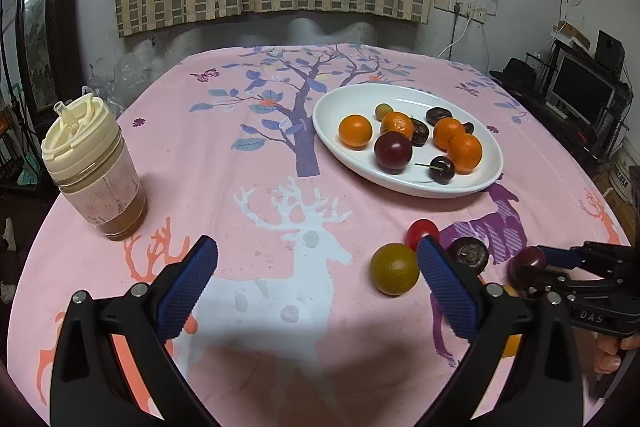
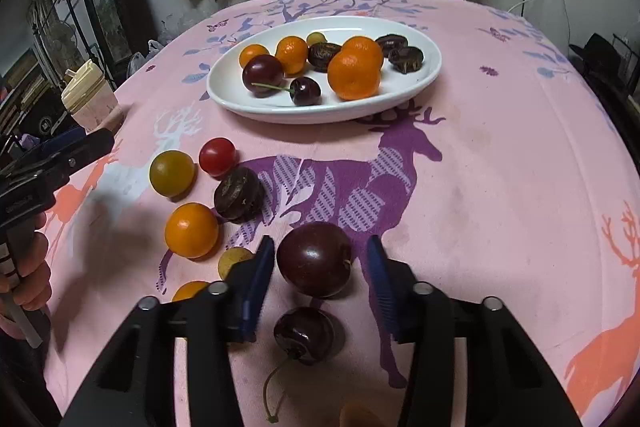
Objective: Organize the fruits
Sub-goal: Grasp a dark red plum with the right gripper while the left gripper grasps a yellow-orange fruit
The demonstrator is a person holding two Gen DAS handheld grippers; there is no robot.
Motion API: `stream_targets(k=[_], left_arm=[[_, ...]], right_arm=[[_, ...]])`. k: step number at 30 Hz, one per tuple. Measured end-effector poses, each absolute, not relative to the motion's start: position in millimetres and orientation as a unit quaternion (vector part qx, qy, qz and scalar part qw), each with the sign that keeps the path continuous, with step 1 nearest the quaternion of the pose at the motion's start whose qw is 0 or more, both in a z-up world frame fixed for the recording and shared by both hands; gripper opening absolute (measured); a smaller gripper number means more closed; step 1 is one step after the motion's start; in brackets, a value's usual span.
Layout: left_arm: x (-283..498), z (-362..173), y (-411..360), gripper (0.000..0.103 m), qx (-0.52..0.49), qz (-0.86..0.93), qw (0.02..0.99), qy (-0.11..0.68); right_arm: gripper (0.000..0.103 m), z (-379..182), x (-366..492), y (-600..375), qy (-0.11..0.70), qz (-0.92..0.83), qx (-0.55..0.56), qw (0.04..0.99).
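A white oval plate point(image 1: 332, 131) point(image 2: 224, 95) holds several oranges, dark plums, cherries and chestnuts. Loose fruit lies on the pink cloth: a green-yellow fruit point(image 1: 394, 269) point(image 2: 172, 173), a red tomato point(image 1: 421, 231) point(image 2: 217, 157), a dark chestnut point(image 1: 468, 254) point(image 2: 238, 193), an orange point(image 2: 191, 230). My right gripper point(image 2: 320, 261) is open, its jaws on either side of a dark plum point(image 2: 315, 259) point(image 1: 527, 261) with gaps showing. A cherry point(image 2: 303, 334) lies just behind. My left gripper point(image 1: 318, 259) is open and empty over the white deer.
A lidded cup of brown drink point(image 1: 94, 171) point(image 2: 90, 95) stands at the table's left. A small yellow fruit point(image 2: 233, 259) and another orange point(image 2: 189, 291) lie by my right gripper's left finger. The round table's edge curves off on both sides.
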State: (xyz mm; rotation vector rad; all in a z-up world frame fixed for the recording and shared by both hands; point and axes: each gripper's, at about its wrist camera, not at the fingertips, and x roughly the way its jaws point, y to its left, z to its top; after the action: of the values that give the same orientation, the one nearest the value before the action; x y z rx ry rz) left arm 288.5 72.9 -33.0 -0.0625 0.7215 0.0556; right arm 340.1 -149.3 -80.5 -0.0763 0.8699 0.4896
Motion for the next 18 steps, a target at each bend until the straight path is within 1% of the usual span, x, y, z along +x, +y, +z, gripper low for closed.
stream_targets(k=[3, 6, 9, 12, 13, 14, 15, 16, 17, 18], left_arm=[[287, -33, 72, 0.098, -0.037, 0.021, 0.934, 0.354], [285, -37, 65, 0.098, -0.041, -0.007, 0.931, 0.363], [282, -41, 46, 0.098, -0.036, -0.086, 0.921, 0.377], [269, -40, 18, 0.096, -0.011, -0.179, 0.912, 0.37], [263, -40, 8, 0.089, 0.003, -0.203, 0.908, 0.367], [258, -41, -3, 0.079, 0.019, -0.226, 0.903, 0.365], [255, -42, -12, 0.076, 0.031, -0.245, 0.897, 0.367], [252, -45, -20, 0.069, 0.041, -0.259, 0.891, 0.37], [250, -50, -28, 0.065, 0.054, -0.268, 0.885, 0.377], [250, -54, -34, 0.063, 0.064, -0.27, 0.881, 0.383]], right_arm=[[0.038, -80, 339, -148, 0.415, 0.235, -0.038, 0.878], [0.038, -79, 343, -156, 0.42, 0.24, -0.001, 0.875], [0.038, -72, 344, -168, 0.409, 0.238, 0.036, 0.88], [0.038, -64, 343, -176, 0.395, 0.228, 0.05, 0.889], [0.038, -63, 343, -179, 0.394, 0.227, 0.056, 0.889], [0.038, -62, 343, -181, 0.392, 0.226, 0.06, 0.89], [0.038, -60, 343, -182, 0.389, 0.223, 0.061, 0.892], [0.038, -59, 342, -183, 0.386, 0.221, 0.059, 0.894], [0.038, -58, 341, -183, 0.383, 0.219, 0.057, 0.896], [0.038, -57, 341, -184, 0.381, 0.219, 0.057, 0.896]])
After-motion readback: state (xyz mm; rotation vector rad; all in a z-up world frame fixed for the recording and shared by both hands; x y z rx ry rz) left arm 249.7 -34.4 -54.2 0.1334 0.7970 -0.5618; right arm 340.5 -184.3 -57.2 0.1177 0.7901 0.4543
